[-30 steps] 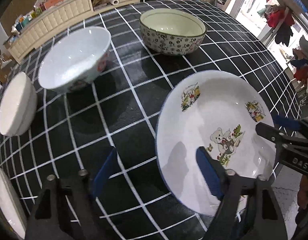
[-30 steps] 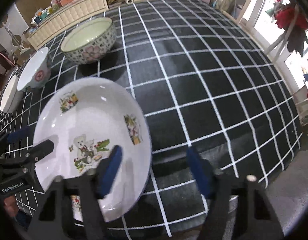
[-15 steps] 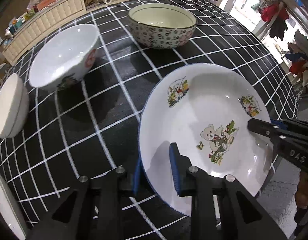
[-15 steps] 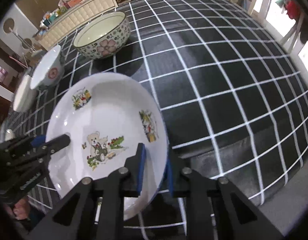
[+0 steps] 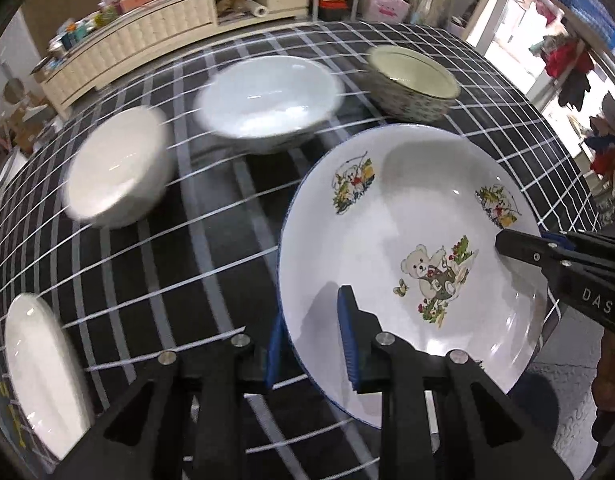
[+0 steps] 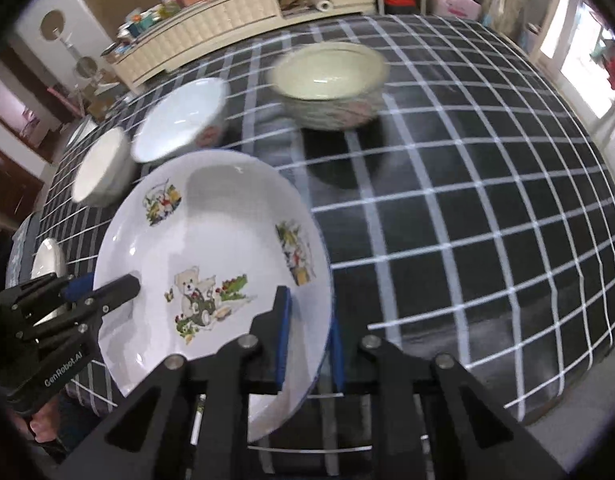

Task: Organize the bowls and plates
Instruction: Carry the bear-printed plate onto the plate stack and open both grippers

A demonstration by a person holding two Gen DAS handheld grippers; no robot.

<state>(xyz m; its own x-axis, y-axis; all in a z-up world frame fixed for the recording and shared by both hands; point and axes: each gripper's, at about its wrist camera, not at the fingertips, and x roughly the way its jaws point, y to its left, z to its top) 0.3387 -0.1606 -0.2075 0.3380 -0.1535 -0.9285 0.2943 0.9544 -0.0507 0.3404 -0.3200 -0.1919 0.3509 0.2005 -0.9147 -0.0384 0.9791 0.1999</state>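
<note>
A white plate with a teddy-bear print (image 5: 407, 216) (image 6: 211, 240) is held up over the front of the black checked table. My left gripper (image 5: 311, 338) is shut on its left rim. My right gripper (image 6: 309, 338) is shut on its right rim, and it shows in the left wrist view (image 5: 547, 252). The left gripper shows in the right wrist view (image 6: 95, 292). Behind the plate stand a patterned bowl (image 5: 411, 82) (image 6: 331, 84), a white bowl (image 5: 267, 100) (image 6: 179, 120) and a smaller white bowl (image 5: 115, 164) (image 6: 101, 172).
Another white dish (image 5: 39, 372) (image 6: 47, 258) lies at the table's left front edge. The checked tablecloth (image 6: 467, 184) stretches bare to the right. A cream sideboard (image 5: 147, 40) with clutter stands behind the table.
Both grippers went from open to shut on the plate's rims, then lifted it. The view has swung, so the bowls now appear farther back and more in line.
</note>
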